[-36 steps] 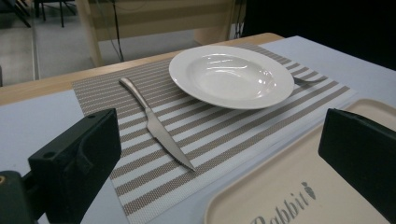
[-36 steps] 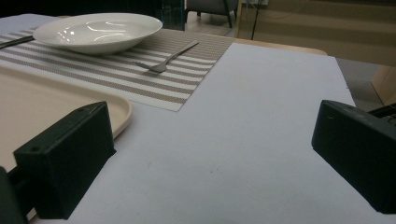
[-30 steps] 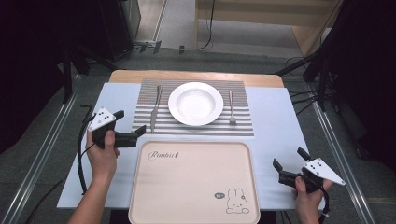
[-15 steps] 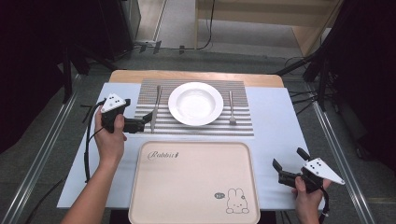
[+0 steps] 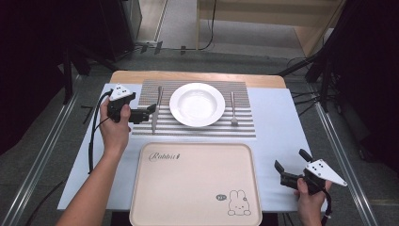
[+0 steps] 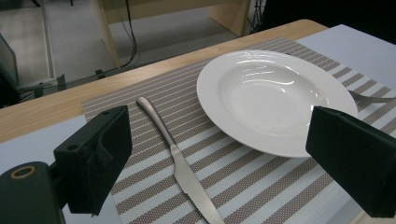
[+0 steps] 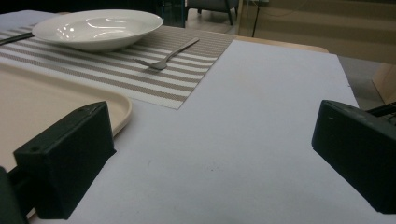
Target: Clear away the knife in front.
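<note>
left tongs open over knife

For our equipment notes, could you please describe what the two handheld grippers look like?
Both the left gripper and right gripper are black, with two blocky black fingers, a grey three-cornered plate on top and a trailing black cable. The forearms are bare, with no sleeves.

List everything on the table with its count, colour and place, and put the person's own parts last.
plate: 1, white, middle of the striped mat
knife: 1, silver, on the mat left of the plate
fork: 1, silver, on the mat right of the plate
striped mat: 1, brown and white, far half of the table
tray: 1, beige with a rabbit drawing, near edge
left claw: 1, black, open, by the knife, its jaws have just been closing
right claw: 1, black, open, right of the tray
</note>
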`<state>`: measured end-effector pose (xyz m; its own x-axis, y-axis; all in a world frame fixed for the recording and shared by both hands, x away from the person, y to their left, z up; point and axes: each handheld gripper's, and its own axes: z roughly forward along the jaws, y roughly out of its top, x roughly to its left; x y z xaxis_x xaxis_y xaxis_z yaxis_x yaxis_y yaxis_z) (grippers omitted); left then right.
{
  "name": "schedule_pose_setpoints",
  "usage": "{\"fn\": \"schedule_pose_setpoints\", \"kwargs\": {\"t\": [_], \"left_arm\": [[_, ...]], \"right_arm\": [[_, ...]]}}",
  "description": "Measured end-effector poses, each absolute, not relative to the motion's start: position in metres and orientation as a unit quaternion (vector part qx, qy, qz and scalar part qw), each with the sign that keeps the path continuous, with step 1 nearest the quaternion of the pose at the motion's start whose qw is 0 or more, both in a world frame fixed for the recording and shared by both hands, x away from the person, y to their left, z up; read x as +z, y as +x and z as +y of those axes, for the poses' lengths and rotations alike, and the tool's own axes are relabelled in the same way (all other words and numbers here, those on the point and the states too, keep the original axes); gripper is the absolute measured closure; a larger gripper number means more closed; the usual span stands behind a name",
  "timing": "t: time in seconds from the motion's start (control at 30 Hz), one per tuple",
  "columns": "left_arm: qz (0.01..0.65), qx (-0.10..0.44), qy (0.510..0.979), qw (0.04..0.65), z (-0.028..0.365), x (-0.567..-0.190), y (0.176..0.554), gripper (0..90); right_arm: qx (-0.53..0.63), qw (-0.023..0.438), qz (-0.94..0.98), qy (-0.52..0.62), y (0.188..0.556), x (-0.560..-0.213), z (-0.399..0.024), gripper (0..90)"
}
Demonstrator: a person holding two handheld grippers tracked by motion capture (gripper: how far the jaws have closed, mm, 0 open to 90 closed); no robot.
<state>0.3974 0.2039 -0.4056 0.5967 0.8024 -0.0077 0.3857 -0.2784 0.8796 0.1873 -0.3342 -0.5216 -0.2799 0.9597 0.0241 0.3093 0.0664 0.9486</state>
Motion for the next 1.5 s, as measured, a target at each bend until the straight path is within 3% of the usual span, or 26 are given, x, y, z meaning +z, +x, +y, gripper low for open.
{"fn": "schedule_pose_setpoints", "kwargs": {"t": [0.5,0.87,1.0,1.27,1.5], "left_arm": [[0.423,0.194,0.784,0.411,0.197,-0.407,0.438,6.8],[0.454,0.160,0.807,0.343,0.181,-0.426,0.480,7.4],[0.478,0.156,0.807,0.311,0.176,-0.433,0.492,15.1],[0.506,0.135,0.804,0.282,0.170,-0.445,0.508,45.4],[0.513,0.122,0.806,0.269,0.166,-0.451,0.513,49.0]], "right_arm": [[0.475,0.344,0.642,0.495,0.187,-0.522,-0.335,0.0],[0.473,0.346,0.642,0.495,0.188,-0.522,-0.334,0.0],[0.471,0.345,0.644,0.494,0.188,-0.521,-0.334,0.0],[0.471,0.346,0.644,0.494,0.188,-0.522,-0.333,0.0],[0.468,0.347,0.646,0.493,0.188,-0.522,-0.332,0.0]]}}
